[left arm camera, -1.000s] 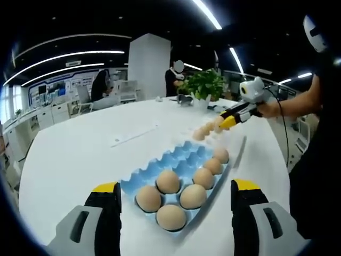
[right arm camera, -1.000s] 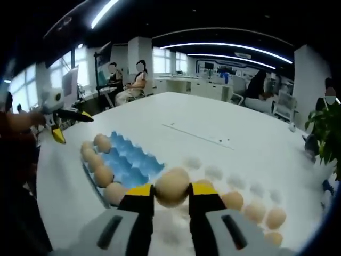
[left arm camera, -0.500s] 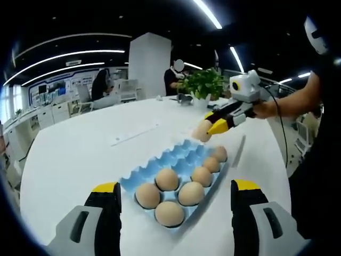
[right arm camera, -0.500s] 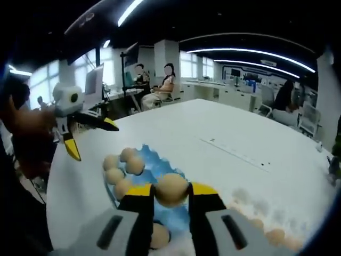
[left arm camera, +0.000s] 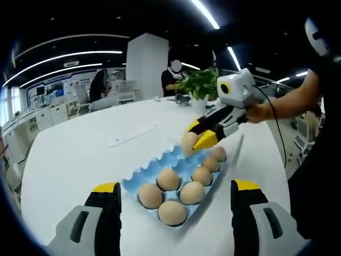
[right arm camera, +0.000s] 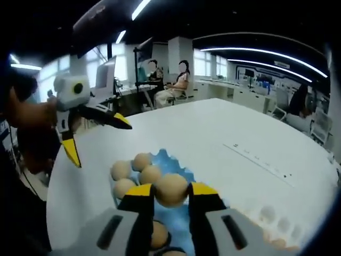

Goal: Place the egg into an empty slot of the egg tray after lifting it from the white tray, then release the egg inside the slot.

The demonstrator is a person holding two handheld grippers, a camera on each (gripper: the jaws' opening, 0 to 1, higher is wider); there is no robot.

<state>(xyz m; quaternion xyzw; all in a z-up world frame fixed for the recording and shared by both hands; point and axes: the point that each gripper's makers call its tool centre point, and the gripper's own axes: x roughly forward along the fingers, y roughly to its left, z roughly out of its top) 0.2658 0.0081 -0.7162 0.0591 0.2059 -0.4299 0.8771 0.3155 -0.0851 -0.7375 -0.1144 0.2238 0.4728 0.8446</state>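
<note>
An egg point(right arm camera: 171, 190) is clamped between the yellow-tipped jaws of the right gripper point(right arm camera: 170, 193), seated right at the tips with most of its shell exposed above them. In the right gripper view the held egg is seen over the blue egg tray point(right arm camera: 162, 160), which rests on a round white table point(right arm camera: 213, 138); whether it touches the tray cannot be told from this view. Three eggs point(right arm camera: 133, 170) are seen in the tray's slots just to the left of the held one.

In the left gripper view the right gripper point(left arm camera: 194, 140) is seen coming in from the right, held by a person's hand point(left arm camera: 256, 112), with the egg point(left arm camera: 189, 143) gripped at its tips above the far middle part of the egg tray point(left arm camera: 154, 168), near the blue cells that hold nothing. Six eggs point(left arm camera: 181, 184) are counted in the nearer and right-hand slots.

The left gripper point(left arm camera: 173, 194) is held low before the tray's near end, its jaws spread wide apart with nothing between them. It is also seen in the right gripper view point(right arm camera: 96, 133), off to the left of the tray and above the table edge, jaws parted.

A potted plant point(left arm camera: 201, 85) is seen at the far side of the table.
</note>
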